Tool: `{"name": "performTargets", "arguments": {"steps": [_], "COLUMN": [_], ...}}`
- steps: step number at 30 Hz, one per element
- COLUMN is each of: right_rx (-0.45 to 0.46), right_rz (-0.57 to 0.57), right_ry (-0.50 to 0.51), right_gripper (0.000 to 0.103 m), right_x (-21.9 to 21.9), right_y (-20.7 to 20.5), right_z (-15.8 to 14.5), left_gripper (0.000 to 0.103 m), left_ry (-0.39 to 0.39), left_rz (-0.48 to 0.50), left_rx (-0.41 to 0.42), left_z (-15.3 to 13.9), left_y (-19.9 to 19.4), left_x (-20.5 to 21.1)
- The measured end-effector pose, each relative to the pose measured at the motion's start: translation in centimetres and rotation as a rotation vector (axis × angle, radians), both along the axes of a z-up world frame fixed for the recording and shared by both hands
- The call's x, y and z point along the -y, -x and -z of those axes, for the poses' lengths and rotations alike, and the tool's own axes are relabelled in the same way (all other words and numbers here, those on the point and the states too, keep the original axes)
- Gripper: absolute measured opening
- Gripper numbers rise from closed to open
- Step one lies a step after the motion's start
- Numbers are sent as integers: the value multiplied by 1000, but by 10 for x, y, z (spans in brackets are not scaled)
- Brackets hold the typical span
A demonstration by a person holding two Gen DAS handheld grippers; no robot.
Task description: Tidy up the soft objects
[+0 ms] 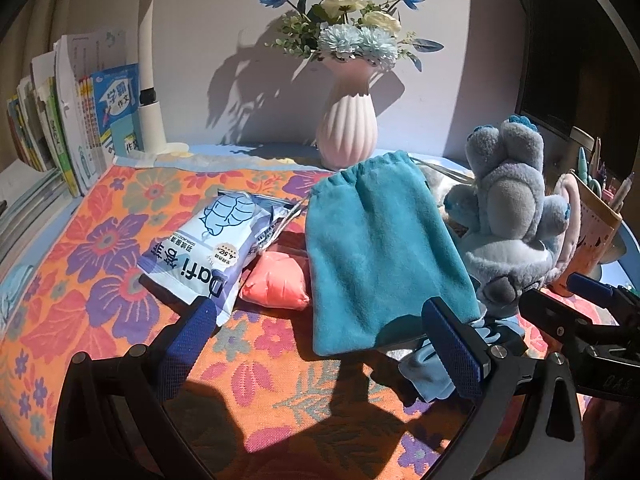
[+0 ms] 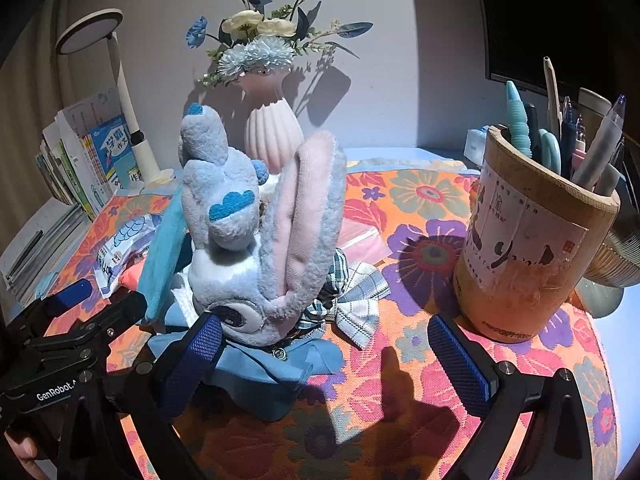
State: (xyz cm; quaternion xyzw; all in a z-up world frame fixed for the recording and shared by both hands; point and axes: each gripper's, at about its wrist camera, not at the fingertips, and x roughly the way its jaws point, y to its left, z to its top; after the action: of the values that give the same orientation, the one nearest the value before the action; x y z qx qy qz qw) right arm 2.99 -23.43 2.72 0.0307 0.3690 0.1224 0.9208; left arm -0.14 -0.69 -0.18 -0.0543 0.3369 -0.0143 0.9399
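Plush toy (image 2: 240, 240) on floral tablecloth (image 2: 420, 208)

The teal pouch (image 1: 376, 252) covers part of the pink packet (image 1: 276, 280), and the plush toy (image 2: 256, 232) hides the vase's (image 2: 272, 136) lower left. The print on the pen holder's (image 2: 528, 248) label is too small to read.
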Motion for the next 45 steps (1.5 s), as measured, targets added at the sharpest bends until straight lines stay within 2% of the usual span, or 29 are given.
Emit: {"name": "performTargets", "arguments": {"steps": [8, 29, 45], "right_rx": [1, -3, -4], "right_rz": [0, -10, -9], "right_ry": [0, 24, 24], "right_gripper": [103, 103, 103], "right_x": [0, -4, -4], "right_y": [-1, 0, 1], "right_z": [0, 2, 2], "left_gripper": [102, 102, 102], "left_ry": [-31, -20, 43], "left_rz": [-4, -6, -9], "left_rx": [-8, -20, -7], "left_z": [3, 2, 2], "left_y": [-2, -3, -4], "left_x": [2, 1, -8]}}
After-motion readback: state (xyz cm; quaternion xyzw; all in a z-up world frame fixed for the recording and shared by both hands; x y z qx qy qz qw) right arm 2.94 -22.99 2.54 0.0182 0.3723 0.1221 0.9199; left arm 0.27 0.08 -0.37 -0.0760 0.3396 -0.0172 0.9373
